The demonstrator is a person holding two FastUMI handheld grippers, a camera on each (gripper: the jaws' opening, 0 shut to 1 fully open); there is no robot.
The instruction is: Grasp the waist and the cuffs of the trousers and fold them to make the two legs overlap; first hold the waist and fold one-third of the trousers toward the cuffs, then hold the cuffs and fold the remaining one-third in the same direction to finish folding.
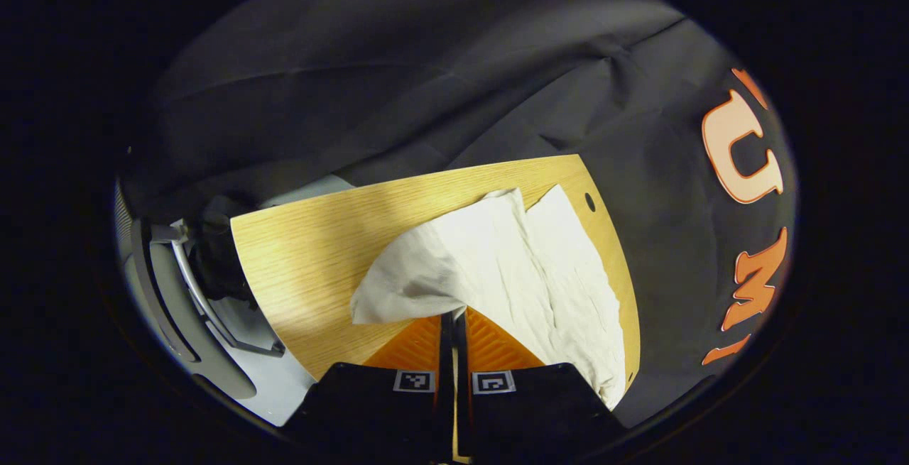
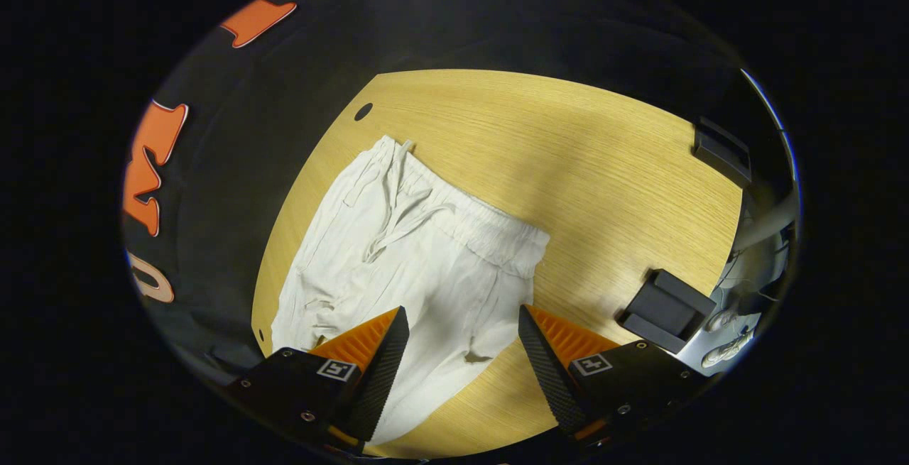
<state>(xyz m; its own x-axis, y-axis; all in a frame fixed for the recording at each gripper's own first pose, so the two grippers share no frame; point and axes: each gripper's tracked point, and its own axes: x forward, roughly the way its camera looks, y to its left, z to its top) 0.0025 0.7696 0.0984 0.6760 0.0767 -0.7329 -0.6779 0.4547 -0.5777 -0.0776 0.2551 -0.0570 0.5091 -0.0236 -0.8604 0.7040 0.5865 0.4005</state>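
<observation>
My left gripper (image 1: 454, 319) is pinched on a lifted fold of the trousers (image 1: 511, 259), near a cuff end I think. My right gripper (image 2: 461, 330) is spread wide, hovering above the crotch. The trousers lie on the wooden table (image 2: 568, 145), waistband (image 2: 469, 220) flat, legs not yet overlapped; both thirds remain.

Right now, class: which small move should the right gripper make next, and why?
Probably lower the right gripper and close on the trousers: its jaws stand open above the cloth, gripping nothing, while the left gripper already pinches a lifted fold on the table.
</observation>
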